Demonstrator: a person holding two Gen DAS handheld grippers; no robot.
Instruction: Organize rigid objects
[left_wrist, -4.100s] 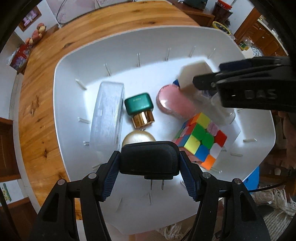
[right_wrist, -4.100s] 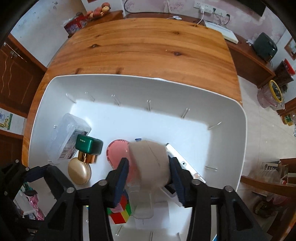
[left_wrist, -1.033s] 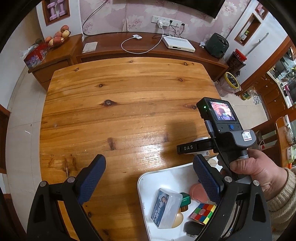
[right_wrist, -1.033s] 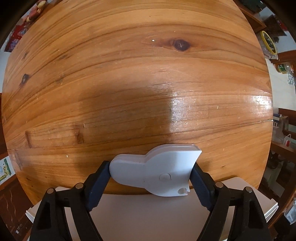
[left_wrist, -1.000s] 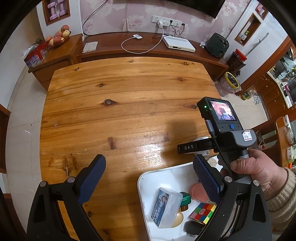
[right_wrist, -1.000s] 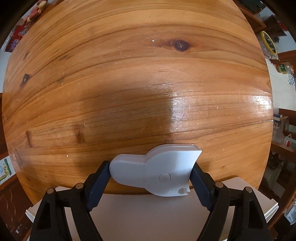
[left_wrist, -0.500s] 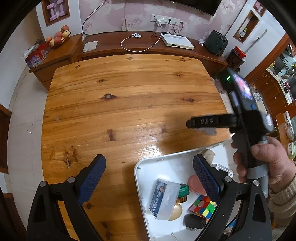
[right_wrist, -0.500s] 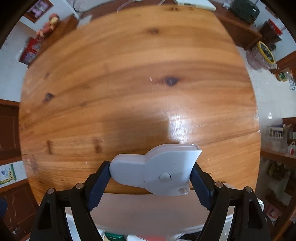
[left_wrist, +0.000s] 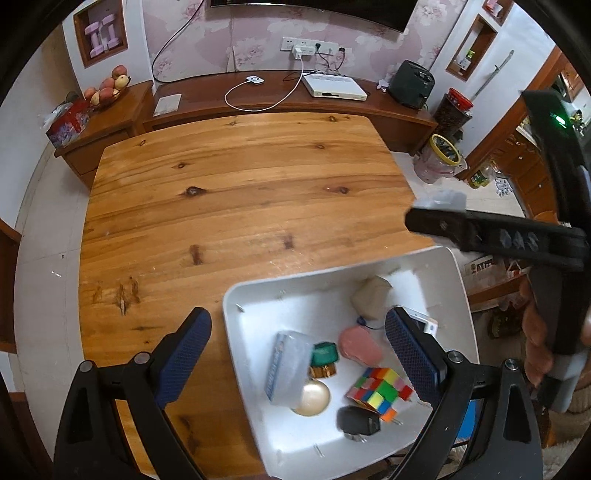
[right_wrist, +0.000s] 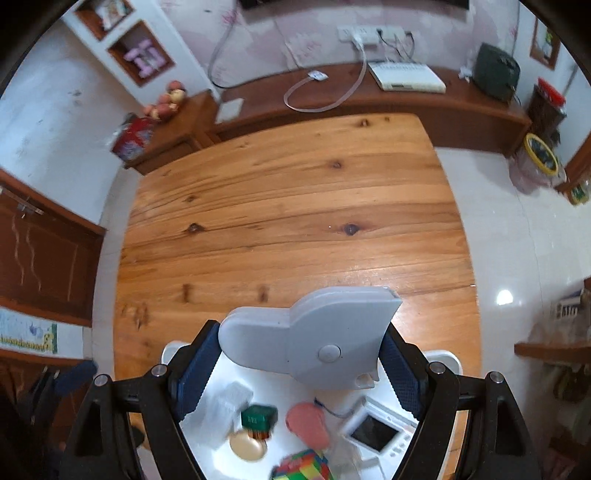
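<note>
My right gripper (right_wrist: 297, 360) is shut on a flat grey-white plastic piece (right_wrist: 314, 339) and holds it high above the near table edge; it also shows in the left wrist view (left_wrist: 439, 218). My left gripper (left_wrist: 297, 354) is open and empty above the white tray (left_wrist: 295, 288). In the tray lie a clear box (left_wrist: 288, 365), a green and gold bottle (left_wrist: 324, 360), a gold compact (left_wrist: 312, 398), a pink case (left_wrist: 360, 345), a colour cube (left_wrist: 380, 391), a black plug (left_wrist: 358, 421), a beige roll (left_wrist: 371, 299) and a white device (right_wrist: 380, 430).
The wooden table (left_wrist: 240, 192) stretches beyond the tray. A long wooden sideboard (left_wrist: 288, 96) with a white box and cables stands behind it. A fruit bowl (left_wrist: 107, 88) sits on a cabinet at the far left. Jars (left_wrist: 439, 158) stand on the floor at right.
Both grippers have risen and pulled back from the table. The right gripper has lifted the grey-white piece off the table surface to above the tray's far edge. The left gripper stays open.
</note>
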